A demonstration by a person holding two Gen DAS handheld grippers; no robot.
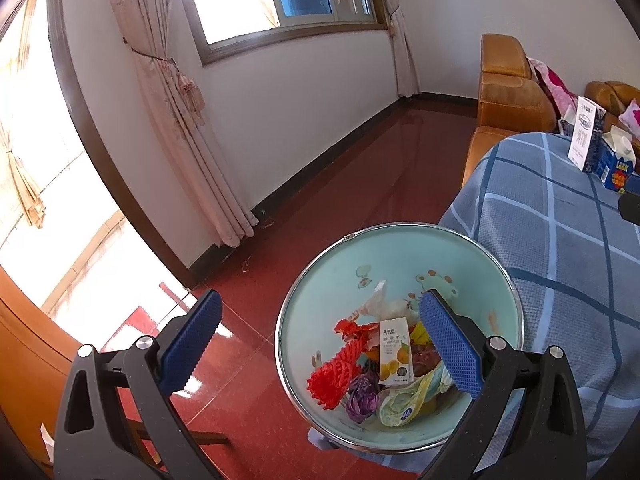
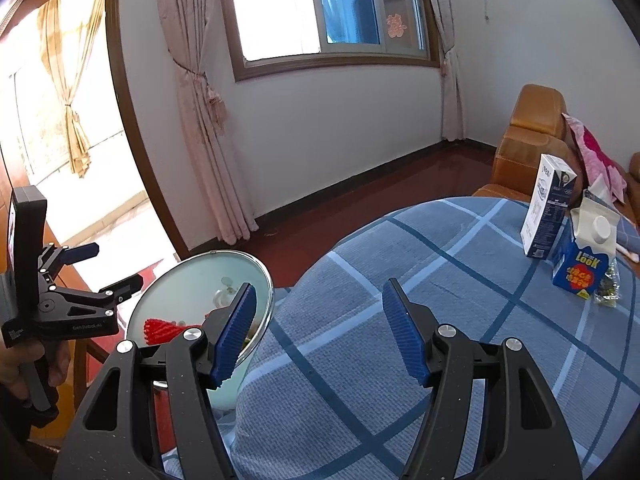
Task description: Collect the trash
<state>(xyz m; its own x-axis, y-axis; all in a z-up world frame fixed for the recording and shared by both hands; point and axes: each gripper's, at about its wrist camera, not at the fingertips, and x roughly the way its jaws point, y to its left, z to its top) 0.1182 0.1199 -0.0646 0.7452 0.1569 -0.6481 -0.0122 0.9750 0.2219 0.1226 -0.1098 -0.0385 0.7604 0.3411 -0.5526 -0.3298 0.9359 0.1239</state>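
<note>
The left gripper [image 1: 320,344] is wide open and empty above the round, metal-rimmed bin [image 1: 400,236], beside the table's edge, which holds a juice carton [image 1: 396,350] and red foam net [image 1: 334,378]. The right gripper [image 2: 320,332], also open, hovers over the checked tablecloth [image 2: 460,360]; two cartons [image 2: 568,232] stand near its far edge.

Left gripper [image 1: 320,344], jaws wide apart, above trash-filled bin [image 1: 332,264]

Left gripper [image 1: 320,346] finger pads [image 1: 448,348]: blue, ribbed, rubbery; arms matt black plastic. Bin [image 1: 472,280] beneath right pad: glossy pale interior, shiny metal rim. Tablecloth [image 2: 460,280] ahead of right gripper [image 2: 318,330]: woven checked cloth. Floor [image 1: 340,184]: glossy red tile.
</note>
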